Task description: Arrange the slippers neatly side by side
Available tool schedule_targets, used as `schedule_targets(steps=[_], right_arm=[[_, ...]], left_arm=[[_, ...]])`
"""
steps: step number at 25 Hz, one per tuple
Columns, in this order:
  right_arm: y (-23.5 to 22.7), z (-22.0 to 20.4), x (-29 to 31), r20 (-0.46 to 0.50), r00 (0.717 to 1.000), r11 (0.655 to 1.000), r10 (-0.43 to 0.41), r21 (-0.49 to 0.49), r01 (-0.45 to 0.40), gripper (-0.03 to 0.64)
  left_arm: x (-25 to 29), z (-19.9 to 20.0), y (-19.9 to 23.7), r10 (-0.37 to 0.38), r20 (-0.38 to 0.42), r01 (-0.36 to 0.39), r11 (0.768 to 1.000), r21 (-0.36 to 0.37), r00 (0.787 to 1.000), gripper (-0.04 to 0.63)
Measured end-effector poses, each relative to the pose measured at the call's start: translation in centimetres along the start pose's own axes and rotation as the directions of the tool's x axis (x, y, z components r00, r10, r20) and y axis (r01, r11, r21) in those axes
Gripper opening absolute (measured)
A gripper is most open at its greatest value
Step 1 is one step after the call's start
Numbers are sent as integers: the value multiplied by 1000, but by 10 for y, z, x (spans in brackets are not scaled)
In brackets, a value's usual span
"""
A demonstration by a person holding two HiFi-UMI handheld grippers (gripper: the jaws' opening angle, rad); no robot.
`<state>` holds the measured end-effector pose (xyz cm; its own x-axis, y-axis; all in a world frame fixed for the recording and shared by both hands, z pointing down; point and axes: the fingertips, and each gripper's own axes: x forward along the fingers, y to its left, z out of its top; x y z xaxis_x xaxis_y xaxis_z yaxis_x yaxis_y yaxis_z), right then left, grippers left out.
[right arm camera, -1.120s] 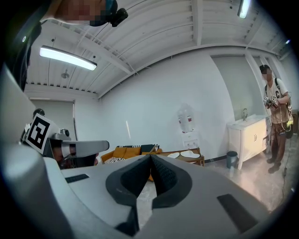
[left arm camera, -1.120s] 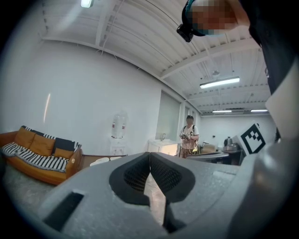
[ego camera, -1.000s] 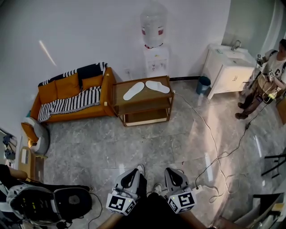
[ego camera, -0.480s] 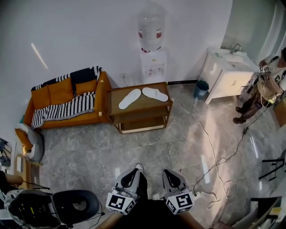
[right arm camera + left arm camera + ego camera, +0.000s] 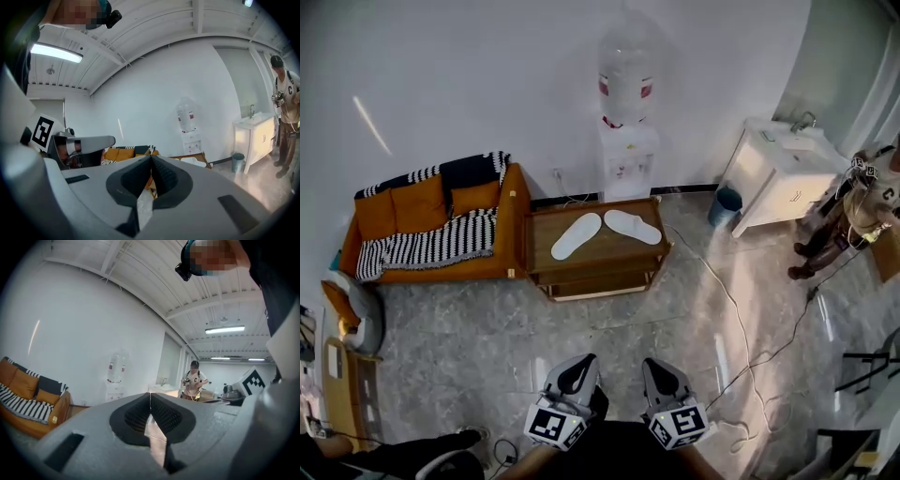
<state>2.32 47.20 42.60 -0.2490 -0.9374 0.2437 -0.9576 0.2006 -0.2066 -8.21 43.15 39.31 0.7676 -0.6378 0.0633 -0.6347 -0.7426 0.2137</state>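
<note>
**Entry: approach step, both grippers empty, slippers not yet reached**

Nearest me, left gripper [image 5: 577, 364] and right gripper [image 5: 660, 367] are both clenched on nothing, held low over the floor [image 5: 487, 328]. Well beyond, at 12 o'clock, stands the wooden tabletop [image 5: 609, 251] carrying the pair. The left slipper [image 5: 576, 235] slants toward 1 o'clock and the right slipper [image 5: 632, 226] toward 10 o'clock, so they splay in a V, closest at their far ends. I judge no arranging has begun. Next I must close in, release one gripper's jaws, and swing one slipper parallel to its mate.
</note>
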Motion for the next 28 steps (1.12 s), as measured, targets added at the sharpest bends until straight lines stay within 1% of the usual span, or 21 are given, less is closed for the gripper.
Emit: schedule_targets(steps=[2,5,9,12,15,17,21,25,28], right_arm=[[-2,13,22,13,1000,1000,-12,-4,12,12],[-1,22,54,13,999,1000,-29,11,29,12],[-5,37,90,26,998,999,-52,14,52,12],[-9,47,111,31,997,997,-69,20,69,12],[-13,52,125,21,997,997,-78,13,78,12],[-16,56,137,18,997,997,-73,2,73,12],[-26,57,162,5,999,998,-50,-23,50,12],[-41,62,188,5,1000,999,-20,-37,21,12],[-63,71,208,4,1000,999,-11,-48,11,12]], left_arm=[[16,6,21,-13,-7,13,1000,2,1000,17],[31,7,51,-28,-30,28,999,-19,999,16],[49,12,78,-66,-27,65,998,-26,997,17],[61,11,97,-73,-38,72,997,-40,997,17],[68,8,109,-71,-44,67,995,-73,997,16],[77,7,113,-72,-50,68,994,-82,996,17],[100,5,120,-81,-55,76,994,-81,995,17],[125,10,131,-58,-46,54,996,-73,997,17],[151,16,137,-44,-45,41,997,-69,998,17]])
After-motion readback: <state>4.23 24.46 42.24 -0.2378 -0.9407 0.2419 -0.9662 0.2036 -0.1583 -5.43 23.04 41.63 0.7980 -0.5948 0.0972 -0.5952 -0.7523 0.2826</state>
